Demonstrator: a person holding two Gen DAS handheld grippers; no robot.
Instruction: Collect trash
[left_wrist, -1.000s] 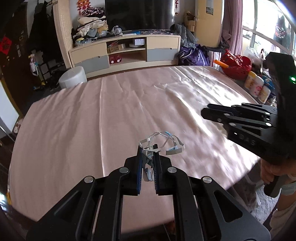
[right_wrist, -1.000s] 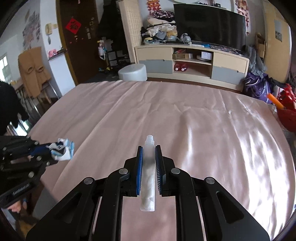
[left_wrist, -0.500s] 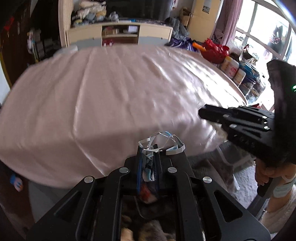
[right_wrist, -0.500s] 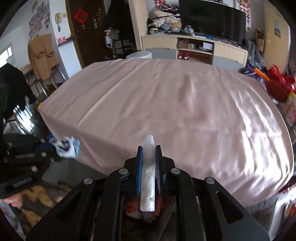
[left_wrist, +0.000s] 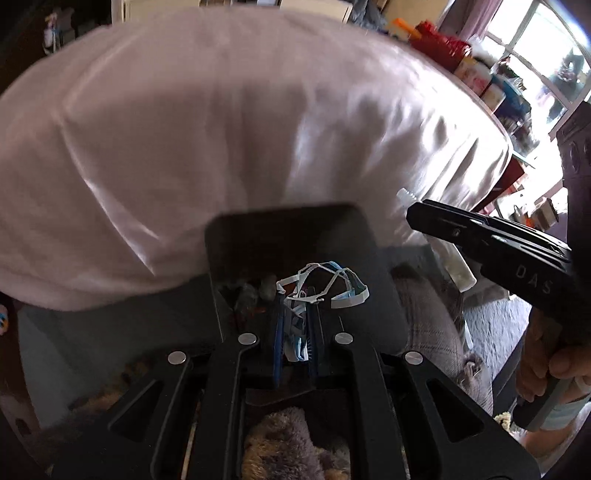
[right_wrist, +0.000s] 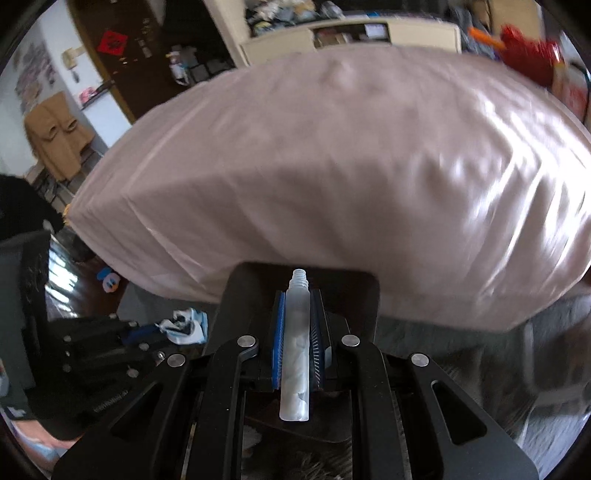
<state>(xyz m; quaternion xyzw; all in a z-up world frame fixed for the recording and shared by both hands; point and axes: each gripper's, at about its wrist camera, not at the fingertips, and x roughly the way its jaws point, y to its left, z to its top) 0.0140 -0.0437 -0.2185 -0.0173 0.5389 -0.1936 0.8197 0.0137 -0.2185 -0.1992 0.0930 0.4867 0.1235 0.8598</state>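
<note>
Right wrist: right gripper (right_wrist: 297, 328) clamps squeezed tube (right_wrist: 295, 347) over seemingly dark bin (right_wrist: 236, 295).

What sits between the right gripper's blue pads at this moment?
A squeezed, translucent white plastic tube with a threaded neck, clamped between the right gripper's pads, over a dark bin. The right wrist view shows it.

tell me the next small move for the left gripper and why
Probably ease a little lower, then open. The left gripper is shut on the crumpled face mask, just above the dark trash bin beside the draped table, so letting go should drop it in.
</note>
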